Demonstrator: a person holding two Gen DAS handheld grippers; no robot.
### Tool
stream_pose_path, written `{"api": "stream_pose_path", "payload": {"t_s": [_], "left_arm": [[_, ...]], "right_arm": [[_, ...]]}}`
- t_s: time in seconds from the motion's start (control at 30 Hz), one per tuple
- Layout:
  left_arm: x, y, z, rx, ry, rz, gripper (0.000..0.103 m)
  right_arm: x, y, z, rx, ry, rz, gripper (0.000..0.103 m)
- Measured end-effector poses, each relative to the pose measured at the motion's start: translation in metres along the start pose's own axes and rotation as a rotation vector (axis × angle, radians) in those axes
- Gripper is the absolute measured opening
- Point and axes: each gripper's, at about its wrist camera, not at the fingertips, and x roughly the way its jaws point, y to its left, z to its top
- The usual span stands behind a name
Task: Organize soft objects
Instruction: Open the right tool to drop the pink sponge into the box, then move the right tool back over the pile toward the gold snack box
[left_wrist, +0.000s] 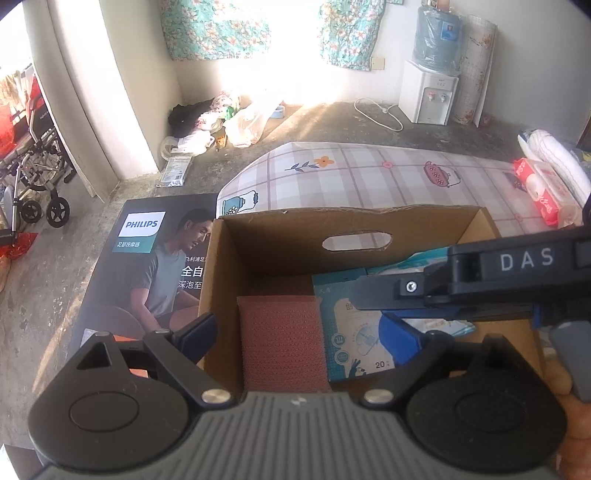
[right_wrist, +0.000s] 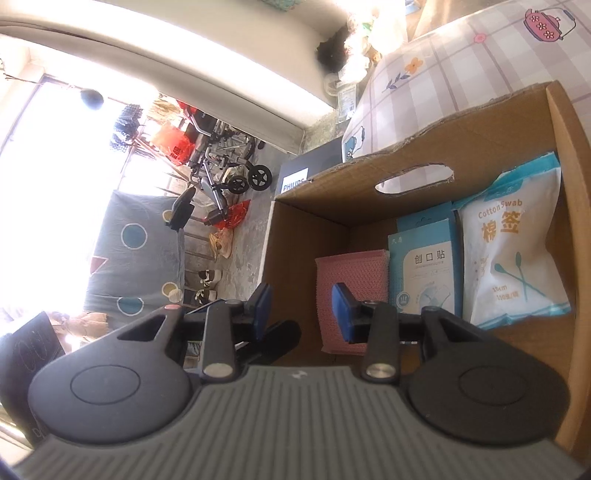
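An open cardboard box (left_wrist: 332, 218) (right_wrist: 406, 155) stands on a table with a checked cloth (left_wrist: 369, 177). Inside it lie a reddish mesh pad (left_wrist: 284, 339) (right_wrist: 351, 280), a blue plaster box (left_wrist: 343, 332) (right_wrist: 424, 266) and a white cotton swab bag (right_wrist: 513, 254) (left_wrist: 424, 260). My left gripper (left_wrist: 299, 330) hangs open over the box's near left corner, one finger outside the wall, one inside. My right gripper (right_wrist: 303, 306) is open above the box's left side, holding nothing. In the left wrist view one of its fingers (left_wrist: 376, 291) reaches in from the right.
A red tissue pack (left_wrist: 543, 192) and a rolled white towel (left_wrist: 557, 158) lie at the table's right end. A dark Philips carton (left_wrist: 147, 258) sits left of the box. On the floor are bags (left_wrist: 243, 125), a water dispenser (left_wrist: 428, 92) and a wheelchair (left_wrist: 33, 177).
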Motion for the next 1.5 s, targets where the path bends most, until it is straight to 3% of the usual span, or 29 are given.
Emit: {"api": "stream_pose_path", "payload": {"t_s": [0.23,0.43,0.67,0.8,0.9,1.03,1.2,1.33,1.5], "left_arm": [[-0.063,-0.048,-0.030,0.031,-0.106,-0.088,0.097],[-0.092,-0.127,-0.062,0.118,-0.159,-0.222,0.098],[-0.101,-0.223,-0.090,0.240,-0.178,-0.331,0.098],[-0.094,-0.267,-0.094,0.262,-0.175,-0.400,0.098],[-0.081,-0.298,-0.094,0.289,-0.164,-0.416,0.098],[-0.061,-0.329,-0.094,0.326,-0.164,-0.382,0.096],[-0.040,-0.351,-0.089,0.357,-0.123,-0.374,0.092],[-0.031,-0.365,-0.089,0.372,-0.103,-0.409,0.089],[-0.019,-0.381,-0.094,0.378,-0.046,-0.458,0.078]], "right_arm": [[-0.091,-0.005,-0.034,-0.053,-0.091,0.063,0.042],[-0.193,-0.051,-0.079,-0.037,-0.217,0.058,0.047],[-0.322,-0.119,-0.124,-0.024,-0.389,-0.079,0.051],[-0.371,-0.163,-0.142,0.031,-0.451,-0.143,0.053],[-0.390,-0.190,-0.150,0.071,-0.469,-0.170,0.053],[-0.395,-0.211,-0.147,0.102,-0.468,-0.193,0.053],[-0.400,-0.219,-0.127,0.085,-0.484,-0.240,0.053],[-0.409,-0.227,-0.106,0.047,-0.521,-0.336,0.053],[-0.386,-0.247,-0.082,0.079,-0.405,-0.300,0.053]]}}
